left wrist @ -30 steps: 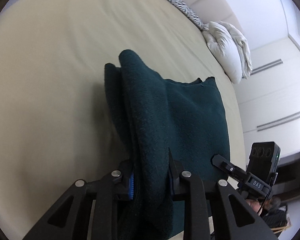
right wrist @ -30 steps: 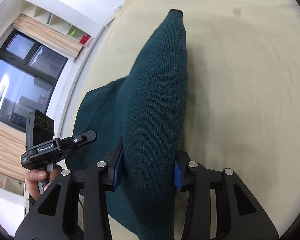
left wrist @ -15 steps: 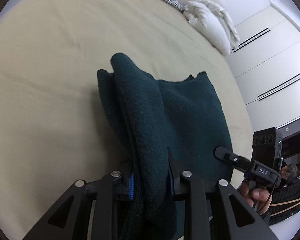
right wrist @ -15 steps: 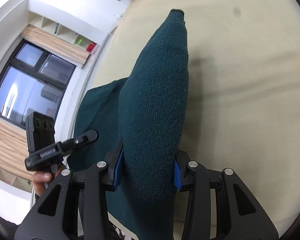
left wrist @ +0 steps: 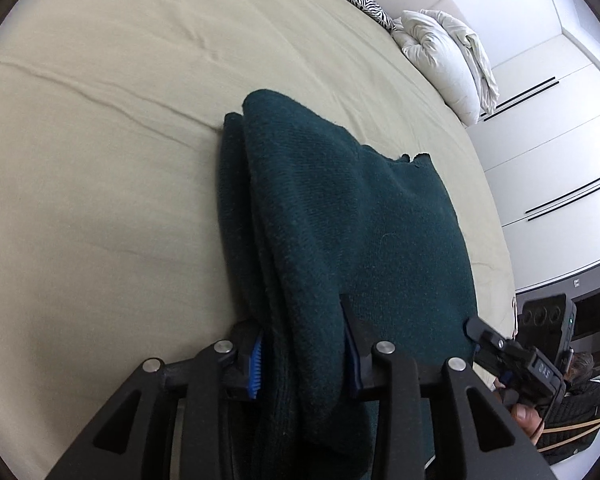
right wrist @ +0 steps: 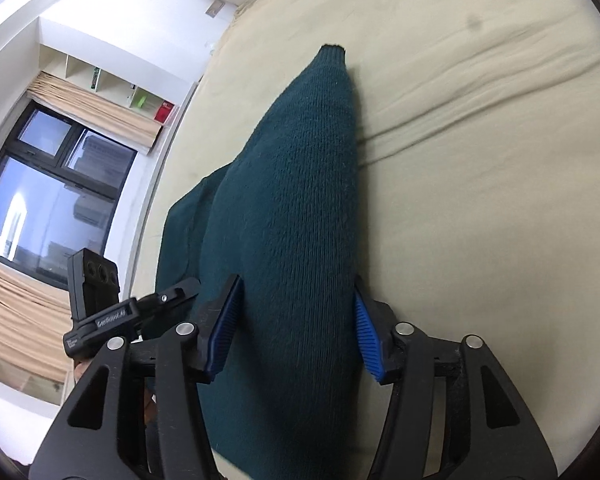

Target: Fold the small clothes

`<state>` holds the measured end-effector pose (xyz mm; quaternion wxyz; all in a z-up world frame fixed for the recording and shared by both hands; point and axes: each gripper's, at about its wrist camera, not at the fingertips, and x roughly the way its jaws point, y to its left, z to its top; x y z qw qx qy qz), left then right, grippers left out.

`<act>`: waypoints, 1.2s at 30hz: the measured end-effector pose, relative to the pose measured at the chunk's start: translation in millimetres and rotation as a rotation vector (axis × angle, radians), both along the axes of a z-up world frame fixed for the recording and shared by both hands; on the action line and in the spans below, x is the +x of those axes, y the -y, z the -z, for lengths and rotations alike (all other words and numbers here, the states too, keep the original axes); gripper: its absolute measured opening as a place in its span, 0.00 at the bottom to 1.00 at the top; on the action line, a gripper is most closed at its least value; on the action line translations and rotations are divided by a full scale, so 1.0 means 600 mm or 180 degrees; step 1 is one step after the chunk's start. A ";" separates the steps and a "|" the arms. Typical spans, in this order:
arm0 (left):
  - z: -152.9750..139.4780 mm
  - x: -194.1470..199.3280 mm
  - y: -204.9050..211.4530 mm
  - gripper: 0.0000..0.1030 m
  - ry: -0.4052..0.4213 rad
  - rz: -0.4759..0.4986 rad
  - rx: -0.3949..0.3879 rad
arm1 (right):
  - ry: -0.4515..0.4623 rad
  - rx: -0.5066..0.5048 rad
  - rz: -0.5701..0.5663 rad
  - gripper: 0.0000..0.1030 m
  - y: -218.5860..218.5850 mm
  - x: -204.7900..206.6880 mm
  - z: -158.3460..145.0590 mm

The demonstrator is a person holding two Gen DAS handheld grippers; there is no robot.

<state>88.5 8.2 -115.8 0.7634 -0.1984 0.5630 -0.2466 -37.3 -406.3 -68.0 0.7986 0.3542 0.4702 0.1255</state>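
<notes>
While the left gripper [left wrist: 304,354] has just been widening its jaws, the left wrist view shows a thick fold of the dark green knit [left wrist: 340,216] between them. The blue pad [left wrist: 256,364] on the left side stands just beside the cloth; whether it presses there I cannot tell, but the inner finger [left wrist: 354,344] sits against the fabric. Beyond the jaws the knit lies doubled over on the beige sheet [left wrist: 100,160], its folded edge away from the camera, so the hold looks like the tail of laying one half over the other. A pillow [left wrist: 440,60] rests well apart near the head of the bed.

From the right wrist view, the right gripper [right wrist: 296,320] has also just been spreading. Its two blue pads [right wrist: 366,334] stand clear of the bulging roll of knit between them, so the grip is let go. The roll lies on the sheet, tapering away from the camera, placed rather than carried. Judging by this, release comes first on the right, and smoothing the fold seems the next need.
</notes>
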 end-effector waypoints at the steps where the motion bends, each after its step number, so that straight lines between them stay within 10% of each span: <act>1: 0.002 -0.003 0.003 0.35 0.0003 -0.0003 -0.0002 | -0.0023 0.0015 -0.0004 0.54 0.002 -0.014 -0.001; 19: -0.019 -0.037 -0.022 0.42 0.0300 -0.0075 0.0102 | 0.0035 -0.0583 -0.0036 0.48 -0.030 -0.086 0.011; 24: -0.100 -0.091 -0.035 0.55 0.1086 -0.0295 0.0801 | 0.0147 -0.1413 0.0113 0.52 -0.046 -0.138 -0.036; 29: -0.204 -0.175 -0.029 1.00 0.2234 -0.0653 0.1436 | 0.0747 -0.2005 0.0544 0.55 -0.055 -0.170 -0.129; 33: -0.273 -0.229 -0.019 1.00 0.2880 -0.0961 0.1770 | 0.1439 -0.2206 0.1035 0.90 -0.062 -0.206 -0.209; 36: -0.316 -0.256 -0.018 1.00 0.3157 -0.1157 0.1926 | 0.1877 -0.2530 0.1357 0.97 -0.077 -0.231 -0.269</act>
